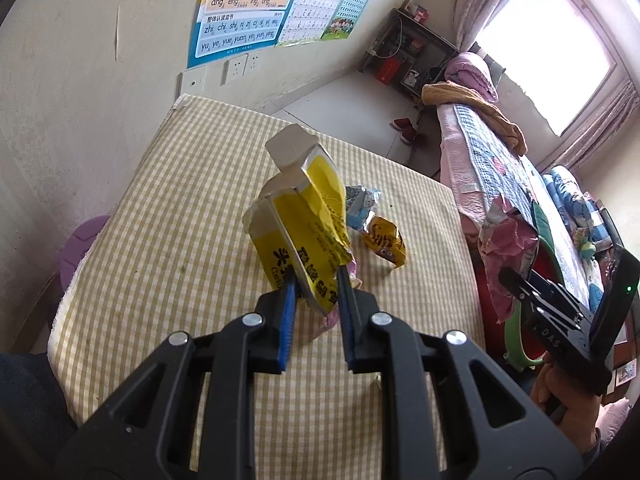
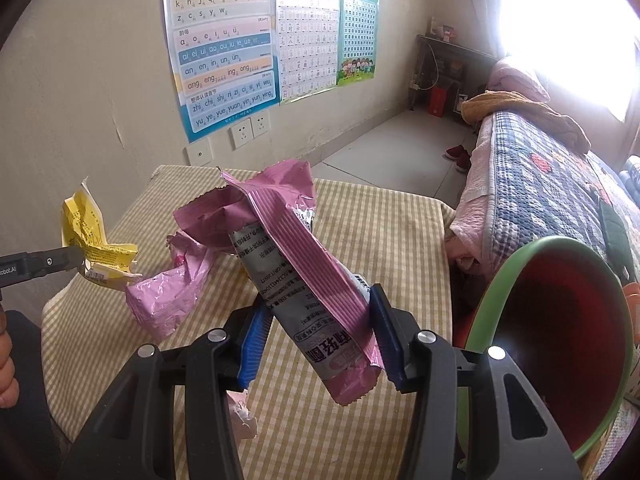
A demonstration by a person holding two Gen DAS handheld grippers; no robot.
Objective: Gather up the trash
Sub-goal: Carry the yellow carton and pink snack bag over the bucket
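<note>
My left gripper is shut on a crushed yellow carton, held up above the checked table. In the right wrist view the same carton hangs from the left gripper at the left edge. My right gripper is shut on a long pink and grey snack wrapper, lifted off the table. A second pink wrapper lies on the cloth behind it. A gold wrapper and a blue-silver wrapper lie beyond the carton.
A red bin with a green rim stands tilted just right of the table's edge. A bed with a patterned quilt runs along the right. The wall with posters backs the table. A small pink scrap lies under my right gripper.
</note>
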